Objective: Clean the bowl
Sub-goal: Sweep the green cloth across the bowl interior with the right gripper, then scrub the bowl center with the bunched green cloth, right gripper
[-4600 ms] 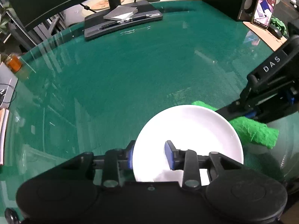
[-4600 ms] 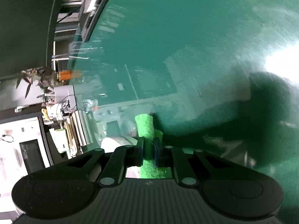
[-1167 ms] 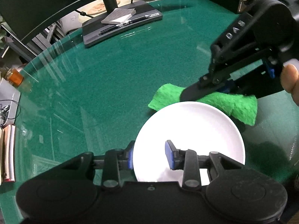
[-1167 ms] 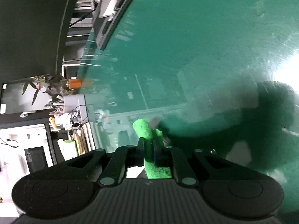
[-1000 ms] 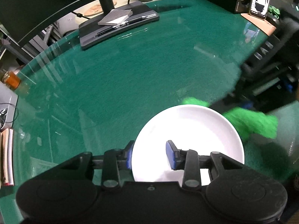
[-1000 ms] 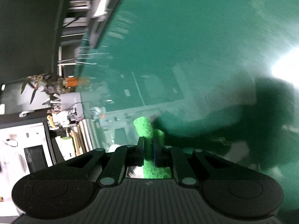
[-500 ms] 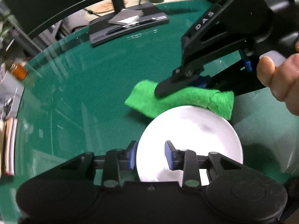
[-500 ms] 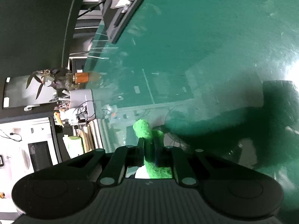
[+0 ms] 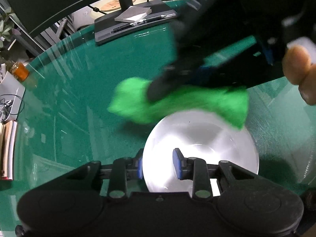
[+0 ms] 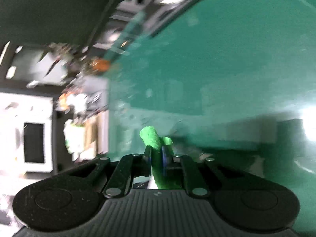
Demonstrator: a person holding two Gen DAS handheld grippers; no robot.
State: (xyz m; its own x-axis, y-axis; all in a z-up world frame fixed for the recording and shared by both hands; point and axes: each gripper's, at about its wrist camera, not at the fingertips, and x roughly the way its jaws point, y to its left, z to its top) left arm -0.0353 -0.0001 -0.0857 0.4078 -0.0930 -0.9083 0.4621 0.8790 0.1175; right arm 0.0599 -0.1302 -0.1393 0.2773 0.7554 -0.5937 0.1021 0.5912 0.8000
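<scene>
Left claw low centre of left view, blue pads astride near rim of bowl, one pad outside, one inside; jaws just been closing on that rim, gripping it. Right claw clamped on green cloth, low centre of right view; in left view same claw blurred at upper right, cloth spread across bowl's far rim, centre of frame. Bowl white, sitting on green worktop, lower centre.

Step judged: wiping bowl interior with cloth. To do well: keep left grip firm on rim so bowl cannot slide or tip; bring cloth down off far rim into the basin; sweep round the wall, not just the edge; steer clear of inner left pad. Cloth pinched near its middle, loose ends may drag on worktop.
</scene>
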